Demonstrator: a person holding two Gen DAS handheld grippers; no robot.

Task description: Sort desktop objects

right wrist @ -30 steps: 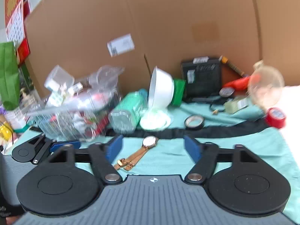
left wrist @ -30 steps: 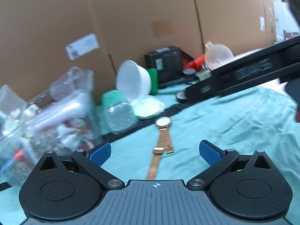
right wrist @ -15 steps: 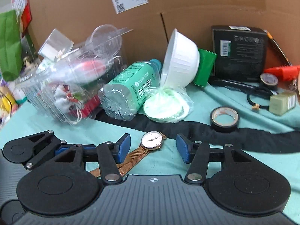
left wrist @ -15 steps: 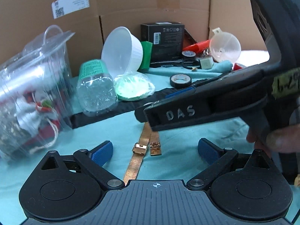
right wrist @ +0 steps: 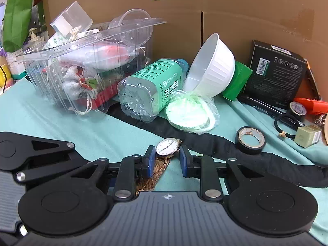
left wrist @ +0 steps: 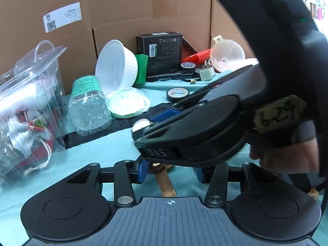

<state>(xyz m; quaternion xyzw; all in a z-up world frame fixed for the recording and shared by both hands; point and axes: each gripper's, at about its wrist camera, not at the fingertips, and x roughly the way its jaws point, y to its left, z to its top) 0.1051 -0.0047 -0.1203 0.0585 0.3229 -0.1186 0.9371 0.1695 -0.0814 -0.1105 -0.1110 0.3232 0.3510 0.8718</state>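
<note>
A gold mesh-strap watch [right wrist: 167,146] with a white face lies on the teal cloth. My right gripper [right wrist: 166,161] has narrowed around the watch face, its blue pads [right wrist: 151,159] close on both sides; firm contact is unclear. In the left wrist view the watch strap [left wrist: 165,181] runs between my left gripper's [left wrist: 171,171] half-closed blue pads [left wrist: 142,170], with gaps on both sides. The right gripper's body [left wrist: 205,127] crosses above it and hides the right pad.
Behind stand a clear plastic box of odds [right wrist: 88,61], a lying green-label bottle [right wrist: 151,88], a tilted white bowl [right wrist: 211,65], a bagged green disc [right wrist: 189,114], a black tape roll [right wrist: 251,140], a black box [right wrist: 276,75], scissors [right wrist: 287,121] and a funnel [left wrist: 227,54]. Cardboard walls the back.
Both grippers moved forward over the watch and narrowed. The right pads now flank the watch face; the left pads flank the strap.
</note>
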